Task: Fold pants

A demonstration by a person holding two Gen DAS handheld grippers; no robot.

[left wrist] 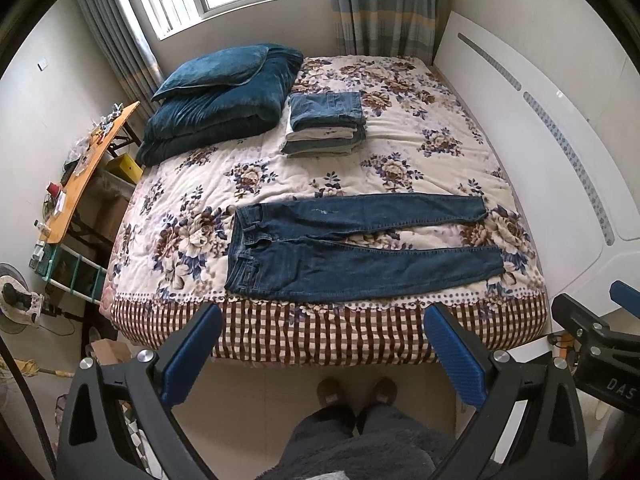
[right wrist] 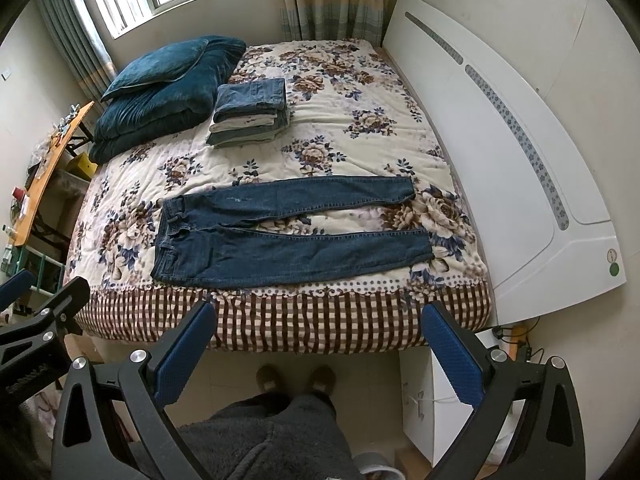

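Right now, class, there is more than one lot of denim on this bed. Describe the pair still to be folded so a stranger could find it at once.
Start at the bed with the floral quilt. Near its checked front edge lie the dark blue jeans, spread flat, waistband left, legs running right. Unlike the folded stack farther back beside the teal bedding, they are unfolded, both legs apart.

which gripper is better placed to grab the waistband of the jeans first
Left, probably. The jeans lie flat across the bed, waistband pointing to the person's left. The left gripper sits on that side, open and empty; the right gripper, also open, faces the leg cuffs.
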